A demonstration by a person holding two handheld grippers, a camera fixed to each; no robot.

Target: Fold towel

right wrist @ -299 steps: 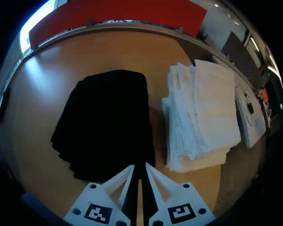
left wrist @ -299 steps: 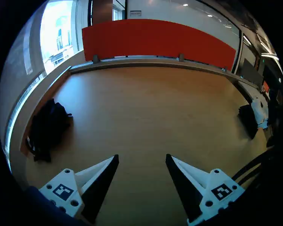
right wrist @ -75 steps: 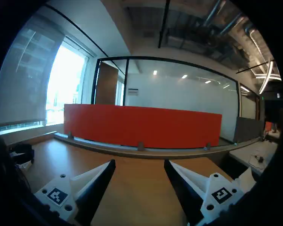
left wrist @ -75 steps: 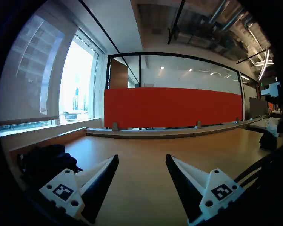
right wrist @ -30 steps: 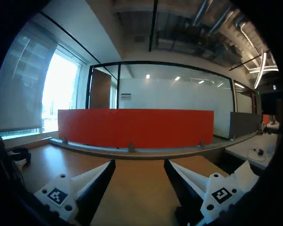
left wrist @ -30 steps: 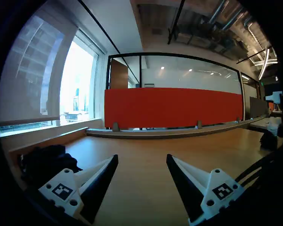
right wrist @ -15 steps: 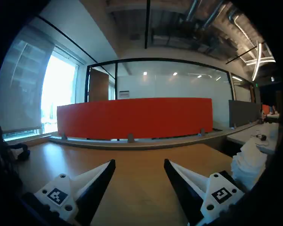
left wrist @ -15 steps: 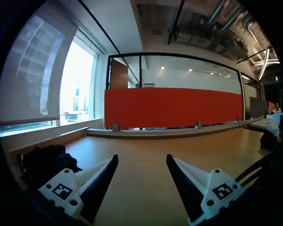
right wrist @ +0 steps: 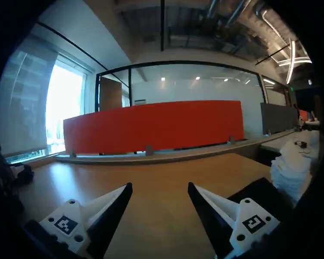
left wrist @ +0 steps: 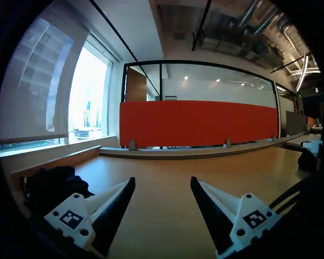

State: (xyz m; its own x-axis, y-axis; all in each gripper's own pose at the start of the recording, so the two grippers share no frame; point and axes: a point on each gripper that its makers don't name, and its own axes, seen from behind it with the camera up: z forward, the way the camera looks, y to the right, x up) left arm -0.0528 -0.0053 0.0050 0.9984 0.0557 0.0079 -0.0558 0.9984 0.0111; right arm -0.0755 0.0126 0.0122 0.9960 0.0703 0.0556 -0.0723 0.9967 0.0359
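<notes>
Right gripper view: flat towel stack (right wrist: 293, 172)

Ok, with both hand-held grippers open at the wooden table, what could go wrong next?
The black folded towel sits low at the right, partly behind a finger of the open right hand-held gripper, so a grab could miss it. The stack of white folded towels lies close beside it and might get snagged or knocked.

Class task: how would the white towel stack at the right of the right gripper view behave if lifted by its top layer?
The white towel stack shows soft, rumpled, layered edges, so it is probably floppy: one layer would likely peel off and droop. Pushed, the loose layers may slide askew.
</notes>
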